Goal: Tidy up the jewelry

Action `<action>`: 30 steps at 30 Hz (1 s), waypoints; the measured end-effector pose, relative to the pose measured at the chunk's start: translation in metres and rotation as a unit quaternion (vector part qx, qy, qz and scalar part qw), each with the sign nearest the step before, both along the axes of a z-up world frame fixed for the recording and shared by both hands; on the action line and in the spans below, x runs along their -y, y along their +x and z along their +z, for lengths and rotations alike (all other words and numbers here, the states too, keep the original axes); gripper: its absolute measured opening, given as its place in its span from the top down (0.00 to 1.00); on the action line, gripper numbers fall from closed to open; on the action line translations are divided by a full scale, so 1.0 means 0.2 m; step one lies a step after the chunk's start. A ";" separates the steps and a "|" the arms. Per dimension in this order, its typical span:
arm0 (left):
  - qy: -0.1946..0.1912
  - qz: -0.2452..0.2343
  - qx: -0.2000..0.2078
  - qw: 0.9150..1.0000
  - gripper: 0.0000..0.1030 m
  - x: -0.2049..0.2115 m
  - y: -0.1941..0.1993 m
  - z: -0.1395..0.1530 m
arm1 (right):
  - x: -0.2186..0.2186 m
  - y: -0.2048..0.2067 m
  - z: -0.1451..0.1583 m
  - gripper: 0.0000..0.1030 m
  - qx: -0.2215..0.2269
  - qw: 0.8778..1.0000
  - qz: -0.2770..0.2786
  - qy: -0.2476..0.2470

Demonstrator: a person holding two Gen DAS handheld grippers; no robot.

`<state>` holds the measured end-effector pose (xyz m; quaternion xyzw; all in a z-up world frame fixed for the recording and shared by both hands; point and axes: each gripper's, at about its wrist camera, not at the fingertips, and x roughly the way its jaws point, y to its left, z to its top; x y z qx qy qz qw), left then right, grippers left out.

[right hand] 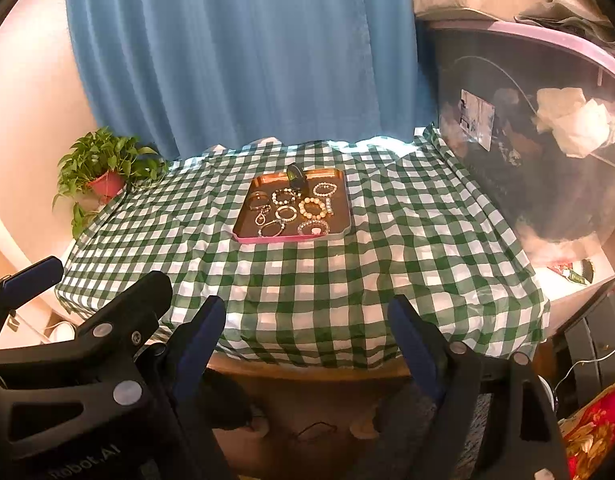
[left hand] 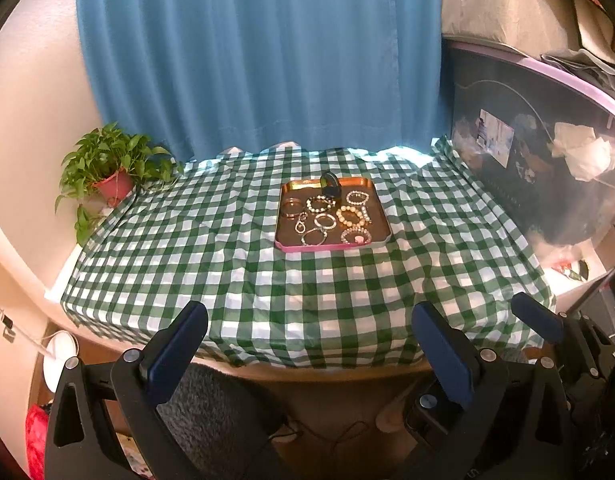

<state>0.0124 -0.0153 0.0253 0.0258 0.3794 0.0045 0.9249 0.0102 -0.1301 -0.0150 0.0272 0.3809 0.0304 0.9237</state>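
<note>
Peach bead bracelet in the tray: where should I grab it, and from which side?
Pinch the near arc of the peach bead bracelet from above, one finger inside the loop. It lies flat in the tray, with other bracelets crowded close around it, so a side approach looks blocked.

A blue curtain (left hand: 259, 52) is hanging behind the table, daylight is glowing along its hem, and a potted plant (left hand: 107, 172) is sitting at the checked tablecloth's (left hand: 227, 272) corner.

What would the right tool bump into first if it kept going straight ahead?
Probably the checkered tablecloth, short of the tray. The right tool is open and empty; depth is hard to judge.
</note>
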 end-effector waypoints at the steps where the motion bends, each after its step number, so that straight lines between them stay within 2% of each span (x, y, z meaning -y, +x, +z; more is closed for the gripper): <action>1: 0.000 0.001 0.000 1.000 0.02 0.00 0.00 0.00 | 0.00 0.00 0.00 0.21 0.000 1.000 0.000 0.000; 30: 0.003 0.001 -0.003 1.000 0.02 -0.01 -0.01 -0.02 | -0.01 0.00 -0.02 0.21 -0.004 1.000 0.000 0.003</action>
